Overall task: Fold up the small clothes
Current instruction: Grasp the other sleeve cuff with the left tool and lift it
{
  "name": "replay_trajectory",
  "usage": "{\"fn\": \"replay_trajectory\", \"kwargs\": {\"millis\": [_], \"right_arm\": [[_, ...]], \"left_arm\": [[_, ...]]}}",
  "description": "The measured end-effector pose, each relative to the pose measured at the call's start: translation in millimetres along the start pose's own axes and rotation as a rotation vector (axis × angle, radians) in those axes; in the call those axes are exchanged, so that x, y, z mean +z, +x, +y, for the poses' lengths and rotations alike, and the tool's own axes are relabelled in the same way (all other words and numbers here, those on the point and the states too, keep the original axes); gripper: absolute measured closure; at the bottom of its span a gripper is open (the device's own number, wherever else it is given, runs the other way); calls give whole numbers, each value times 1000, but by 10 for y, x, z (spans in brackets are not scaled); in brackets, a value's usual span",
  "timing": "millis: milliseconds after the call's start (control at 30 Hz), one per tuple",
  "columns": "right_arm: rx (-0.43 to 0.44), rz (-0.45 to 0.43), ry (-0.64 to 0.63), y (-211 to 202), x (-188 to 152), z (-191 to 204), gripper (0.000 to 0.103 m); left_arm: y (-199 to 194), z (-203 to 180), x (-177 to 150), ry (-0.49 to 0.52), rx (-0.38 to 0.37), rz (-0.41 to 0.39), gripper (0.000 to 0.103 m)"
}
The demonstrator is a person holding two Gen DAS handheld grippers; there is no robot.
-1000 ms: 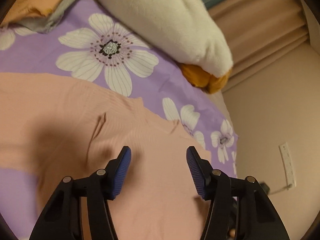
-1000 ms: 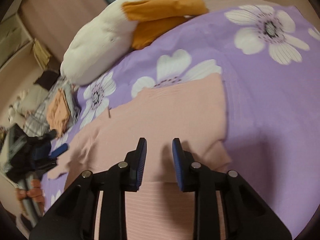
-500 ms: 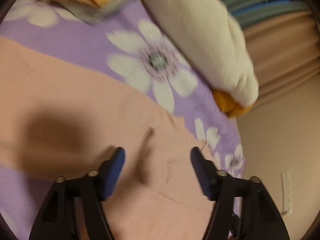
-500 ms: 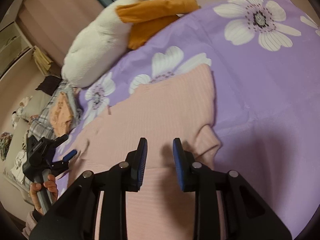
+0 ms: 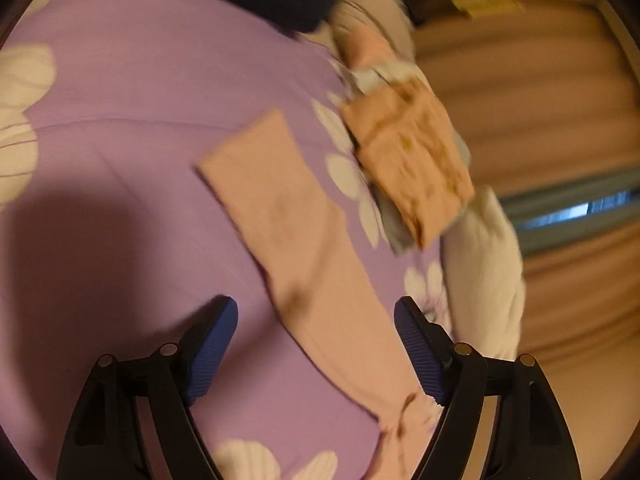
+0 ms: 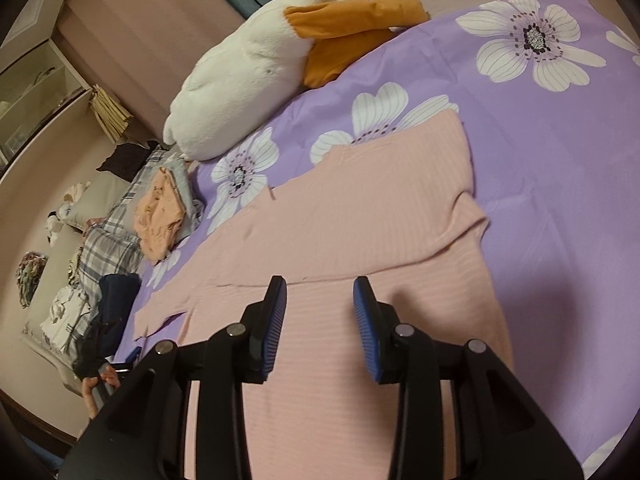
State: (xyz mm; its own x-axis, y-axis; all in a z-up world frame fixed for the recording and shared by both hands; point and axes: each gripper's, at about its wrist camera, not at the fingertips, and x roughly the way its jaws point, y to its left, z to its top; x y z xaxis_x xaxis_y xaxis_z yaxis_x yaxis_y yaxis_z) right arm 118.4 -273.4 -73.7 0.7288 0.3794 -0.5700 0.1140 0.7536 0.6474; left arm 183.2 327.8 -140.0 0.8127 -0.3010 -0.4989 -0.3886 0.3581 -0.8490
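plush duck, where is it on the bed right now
In the right wrist view the plush duck lies at the far left edge of the purple flowered cover, beyond the pink top and just above the folded clothes pile.

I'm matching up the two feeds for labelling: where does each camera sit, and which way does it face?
Left wrist: on the left claw, angled down at a pink sleeve on the purple sheet; both open fingers show.
Right wrist: on the right claw, looking across the pink top towards a plush duck; open fingers and a hand show.
Shared: top, sheet, folded orange garment, duck.
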Motion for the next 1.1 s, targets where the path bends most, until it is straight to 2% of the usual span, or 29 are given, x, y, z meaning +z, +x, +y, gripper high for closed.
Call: {"fn": "replay_trajectory", "kwargs": {"millis": [100,200,300,367,400,433,467,500,533,633,733,833,933,1100], "right_arm": [[8,-3,6,-30,-32,51,67],[1,-8,1,-59,-44,84,67],[-12,-12,1,-80,-48,86,67],[-23,-11,4,-91,-59,63,67],[-30,-10,5,-95,-64,48,67],[-38,-9,6,-102,-78,37,67],[-43,-10,7,-109,-92,26,67],[-50,-11,9,-119,-100,-2,67],[-53,-12,11,-132,-111,-19,67],[-55,-15,23,-166,-135,-82,67],[-60,-16,43,-189,-155,-145,67],[-50,-26,60,-230,-177,-178,67],[-44,-32,47,-283,-200,-174,67],[-43,-45,26,-410,-201,-216,67]], "left_arm": [[49,56,155,-43,-46,-19,24],[191,-1,289,-43,-54,-14,24],[266,-24,397,-35,-27,-37,24],[312,-62,436,-18,20,-59,26],[328,-71,430,-8,44,-67,37],[337,-88,430,9,77,-74,53],[345,-89,422,26,97,-70,62],[353,-93,420,45,119,-62,83],[362,-105,420,62,145,-59,97],[286,-277,378,152,205,-98,98],[243,-702,221,327,219,-120,99],[260,-1180,-8,464,178,-109,99],[311,-1609,-277,560,122,-90,99],[584,-2282,-958,706,45,-3,99]]}}
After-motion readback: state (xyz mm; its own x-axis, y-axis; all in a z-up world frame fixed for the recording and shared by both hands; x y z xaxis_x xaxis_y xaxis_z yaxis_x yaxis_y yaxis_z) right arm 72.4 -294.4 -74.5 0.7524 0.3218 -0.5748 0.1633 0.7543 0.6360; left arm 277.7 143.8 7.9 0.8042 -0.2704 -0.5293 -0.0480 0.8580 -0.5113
